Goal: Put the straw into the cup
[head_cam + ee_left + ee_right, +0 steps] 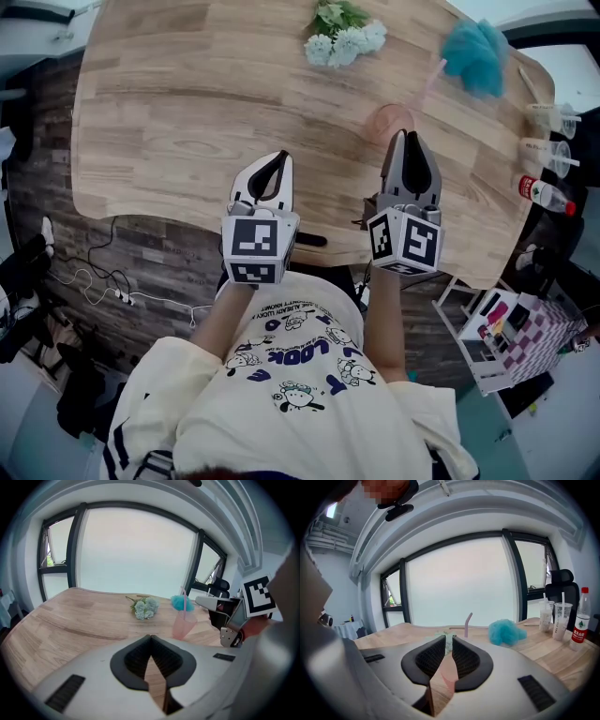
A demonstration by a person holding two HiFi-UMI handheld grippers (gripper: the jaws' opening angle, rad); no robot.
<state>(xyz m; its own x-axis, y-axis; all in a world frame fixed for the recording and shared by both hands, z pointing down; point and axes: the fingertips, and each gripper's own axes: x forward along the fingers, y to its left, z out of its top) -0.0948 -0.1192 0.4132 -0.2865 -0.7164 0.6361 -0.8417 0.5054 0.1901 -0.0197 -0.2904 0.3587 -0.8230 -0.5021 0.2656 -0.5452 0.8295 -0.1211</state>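
Pale wooden table (169,112) fills the head view, where a person in a cream printed T-shirt (300,394) holds two grippers over its near edge. One pink cup (392,120) stands just on the far side of the right gripper (410,137). The one pink straw (431,81) is in the cup, its long axis leaning toward the far right. In the right gripper view its bent top points right. Only the head view shows the dark plank floor (159,258) and its cables. Only the gripper views show the wall of tall windows (136,550) behind the table. Also on the table are one bunch of pale flowers (342,37) and one blue puff (478,56), with two clear drink cups (553,117) and one red-labelled bottle (542,194) at the right edge. The left gripper (281,157) has its jaw tips pressed together on nothing. The right gripper's jaws stand a narrow slit apart and empty, with the cup seen through the gap.
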